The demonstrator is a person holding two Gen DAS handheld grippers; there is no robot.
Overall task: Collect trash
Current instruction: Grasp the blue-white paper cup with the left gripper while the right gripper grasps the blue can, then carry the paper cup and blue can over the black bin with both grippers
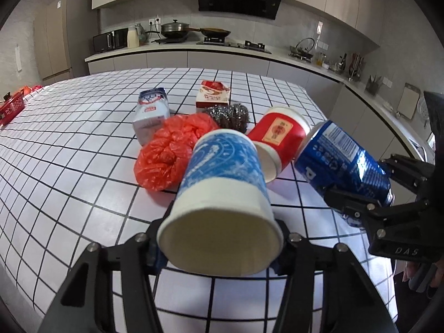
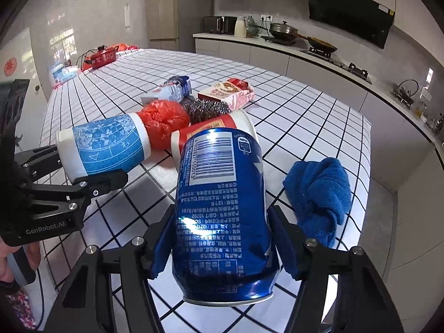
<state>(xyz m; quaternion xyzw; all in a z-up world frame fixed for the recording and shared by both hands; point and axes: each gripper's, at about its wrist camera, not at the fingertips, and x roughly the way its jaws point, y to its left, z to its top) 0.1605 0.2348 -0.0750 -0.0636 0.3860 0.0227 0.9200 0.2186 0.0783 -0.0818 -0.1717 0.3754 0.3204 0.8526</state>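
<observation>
The left gripper (image 1: pixel 222 238) clamps the blue cup (image 1: pixel 222 194) by its base just left of the red cup (image 1: pixel 277 138), while the right gripper (image 2: pixel 222 244) clamps the can (image 2: pixel 222 208) just right of it.

The left tool (image 1: pixel 220 238) clamps a blue paper cup (image 1: pixel 222 194) over the checked bench (image 1: pixel 69 152); the right tool (image 1: pixel 369 186) grips a blue can (image 1: pixel 341 155).

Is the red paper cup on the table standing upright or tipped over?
Tipped over. The red paper cup lies on its side on the checked tablecloth, its white base facing the left wrist camera, beside the red plastic bag.
</observation>
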